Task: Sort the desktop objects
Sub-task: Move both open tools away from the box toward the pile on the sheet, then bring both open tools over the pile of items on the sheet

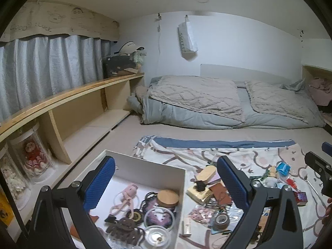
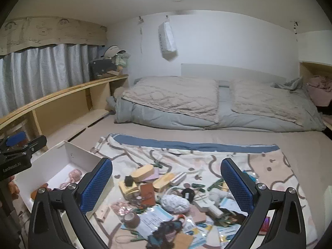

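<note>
My left gripper (image 1: 166,182) hung wide open and empty, blue ribbed pads (image 1: 99,183) spread over the white box (image 1: 182,188). My right gripper (image 2: 166,183) was equally wide, nothing held, above the clutter pile (image 2: 166,199). The box, a rigid open-topped rectangle, ran its long axis away from me toward the shelf; inside lay a brown claw clip (image 1: 124,226), pink earphones (image 1: 126,197), a round wooden lid (image 1: 167,198) and a clear round dish (image 1: 156,236). Just right, on the patterned cloth (image 2: 238,159), a tape roll (image 2: 131,220), grey knitted ball (image 2: 175,204) and possibly a brown leather wallet (image 2: 147,193). Beyond, a quilted grey duvet (image 2: 176,101).
</note>
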